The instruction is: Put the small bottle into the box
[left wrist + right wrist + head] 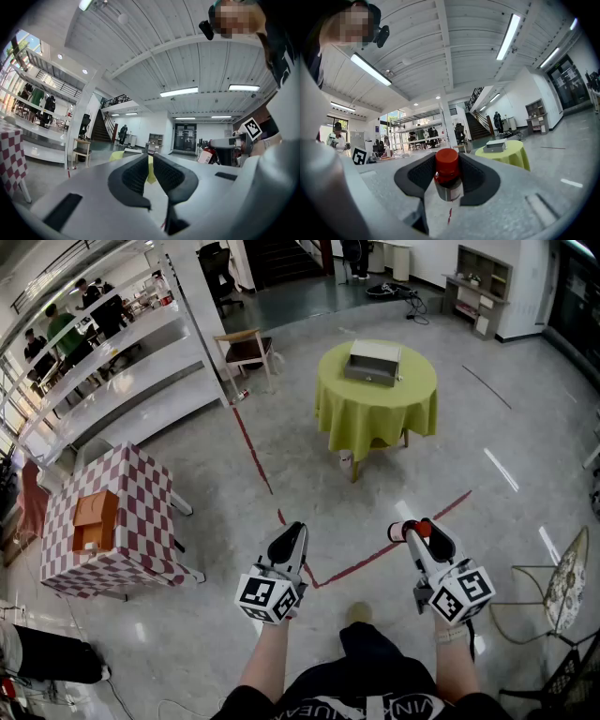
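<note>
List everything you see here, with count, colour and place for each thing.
small bottle: one, red cap, between the right gripper jaws
box: one, grey, on the round table
round table: one, yellow-green cloth, straight ahead
checked table: one, red and white, far left
orange carton: one, orange, on the checked table
chair: one, wooden, left of the round table
left gripper: one, white, shut, empty
right gripper: one, white, shut on the small bottle

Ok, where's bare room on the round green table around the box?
Widest bare cloth lies between the grey box and the round table's near rim; narrower strips flank the box left and right. The far side is crowded: the box nearly reaches that rim.
</note>
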Available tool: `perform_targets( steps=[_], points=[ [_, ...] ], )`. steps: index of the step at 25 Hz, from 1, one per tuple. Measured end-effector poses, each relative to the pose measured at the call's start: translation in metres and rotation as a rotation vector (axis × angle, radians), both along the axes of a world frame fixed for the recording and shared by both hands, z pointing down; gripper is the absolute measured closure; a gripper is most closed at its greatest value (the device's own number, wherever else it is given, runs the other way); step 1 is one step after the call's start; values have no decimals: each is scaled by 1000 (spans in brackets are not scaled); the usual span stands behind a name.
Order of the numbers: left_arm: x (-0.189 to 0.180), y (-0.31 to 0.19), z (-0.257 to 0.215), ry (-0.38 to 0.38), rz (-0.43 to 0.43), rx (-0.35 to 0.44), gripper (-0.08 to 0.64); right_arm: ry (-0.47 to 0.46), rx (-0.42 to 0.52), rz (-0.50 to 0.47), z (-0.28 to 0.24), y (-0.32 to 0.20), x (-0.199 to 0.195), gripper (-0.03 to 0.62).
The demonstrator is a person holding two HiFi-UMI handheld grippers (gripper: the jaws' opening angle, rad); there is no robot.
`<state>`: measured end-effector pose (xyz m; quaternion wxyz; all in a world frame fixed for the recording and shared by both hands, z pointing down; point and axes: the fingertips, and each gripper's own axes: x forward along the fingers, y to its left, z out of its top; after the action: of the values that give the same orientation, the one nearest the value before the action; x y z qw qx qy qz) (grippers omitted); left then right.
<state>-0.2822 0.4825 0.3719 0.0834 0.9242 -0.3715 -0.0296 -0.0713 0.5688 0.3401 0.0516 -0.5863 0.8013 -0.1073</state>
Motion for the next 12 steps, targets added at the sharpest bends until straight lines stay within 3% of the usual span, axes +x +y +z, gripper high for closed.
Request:
perform_targets(
  steps=[12],
  points=[
    [52, -111, 2, 5, -47, -20, 528, 22, -23, -15, 5, -109, 67, 445]
  ],
)
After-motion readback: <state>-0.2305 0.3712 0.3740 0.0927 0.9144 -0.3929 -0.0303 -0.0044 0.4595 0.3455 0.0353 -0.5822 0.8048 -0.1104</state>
